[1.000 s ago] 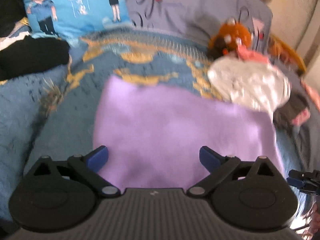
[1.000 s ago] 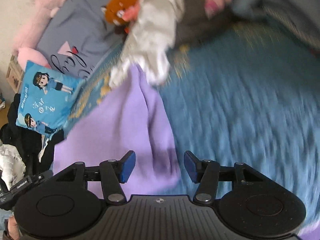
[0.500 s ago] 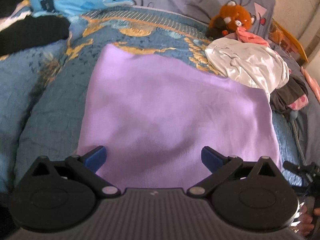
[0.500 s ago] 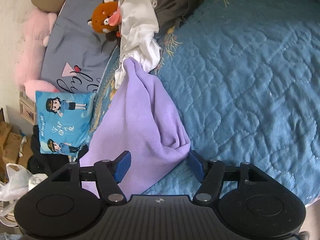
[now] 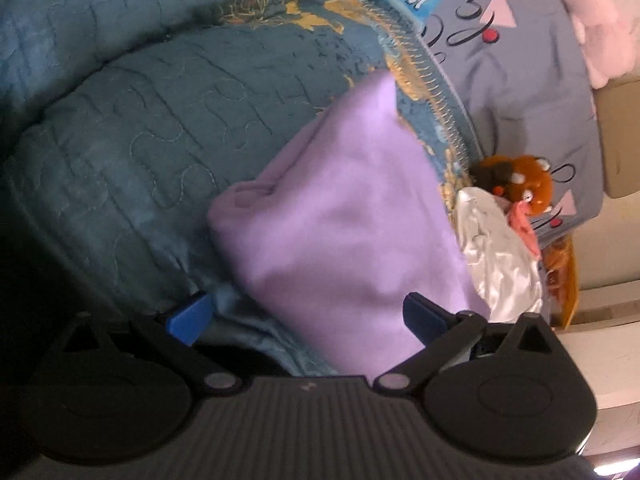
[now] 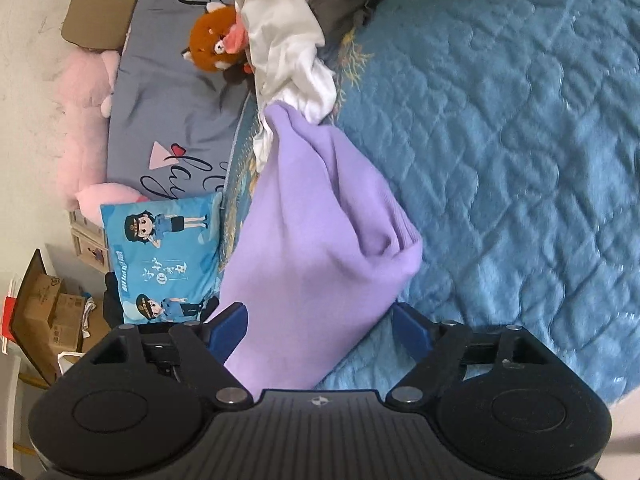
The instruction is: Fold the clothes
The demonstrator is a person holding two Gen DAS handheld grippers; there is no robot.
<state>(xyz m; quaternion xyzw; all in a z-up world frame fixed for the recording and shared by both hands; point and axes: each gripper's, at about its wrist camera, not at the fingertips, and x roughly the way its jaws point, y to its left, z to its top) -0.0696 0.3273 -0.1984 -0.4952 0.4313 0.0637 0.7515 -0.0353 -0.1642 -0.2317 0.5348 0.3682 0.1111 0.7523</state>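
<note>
Nearest to me, my right gripper (image 6: pixel 320 326) has its jaws opening, spread wide, and the near end of the purple garment (image 6: pixel 320 248) lies between them with neither pad pressing it, so it is released. My left gripper (image 5: pixel 308 314) also stands wide open, gripping nothing; the purple garment (image 5: pixel 340 216) runs up between its fingers, the right one against the cloth edge.

The garment lies folded on the blue quilt (image 6: pixel 500 140). In the right view its long axis runs from my gripper away toward the pillows, narrowing to a point at the far end. Its right edge is a thick rolled fold with a bulging corner partway along.

To the right of that fold the quilt is open and bare. To the left sits a blue cartoon cushion (image 6: pixel 164 256), just beside the garment. At the far tip a crumpled white garment (image 6: pixel 284 36) touches the purple one, with an orange plush toy (image 6: pixel 212 38) beside it on the grey pillow (image 6: pixel 160 100).
</note>
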